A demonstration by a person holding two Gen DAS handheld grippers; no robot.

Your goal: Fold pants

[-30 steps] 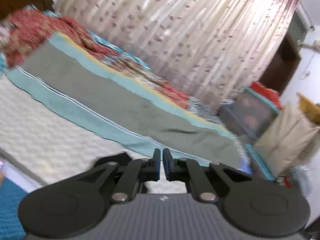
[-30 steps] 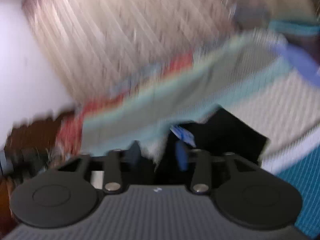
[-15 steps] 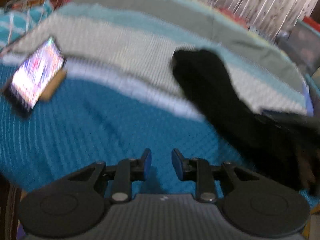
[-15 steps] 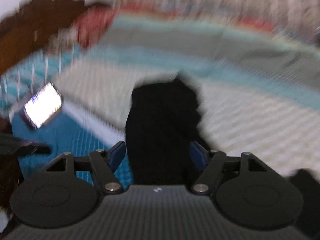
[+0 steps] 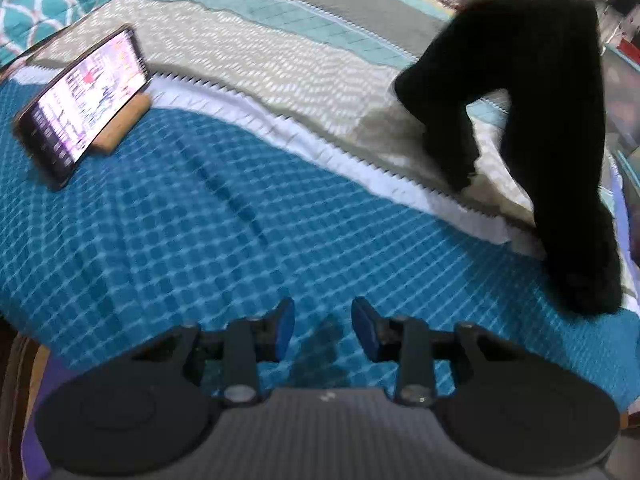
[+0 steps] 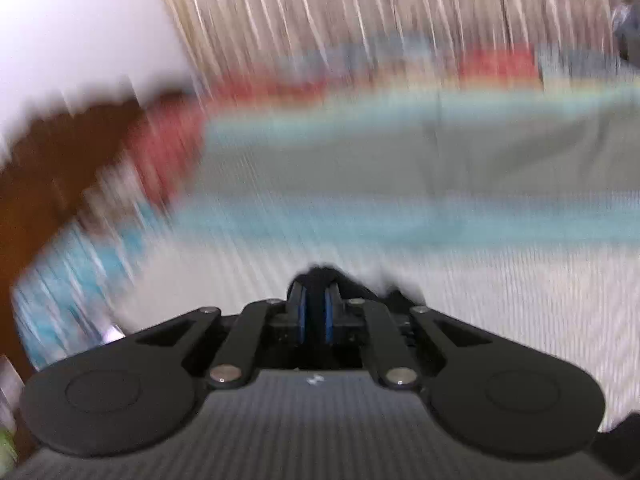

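Nearest, we list the left gripper [image 5: 323,330]: jaws part-way apart and opening, nothing between them, poised low over the blue checked bedspread [image 5: 200,216], likely readying for a free hem.

Right of it and farther, the black pants [image 5: 556,128]: lifted at the far right, legs hanging so their ends trail on the bed.

Far left, a lit phone [image 5: 84,104] propped on a wooden stand [image 5: 120,132], clear of the work.

The right gripper [image 6: 313,312]: clamped tight on dark pants fabric, we judge to hoist the garment for laying out.
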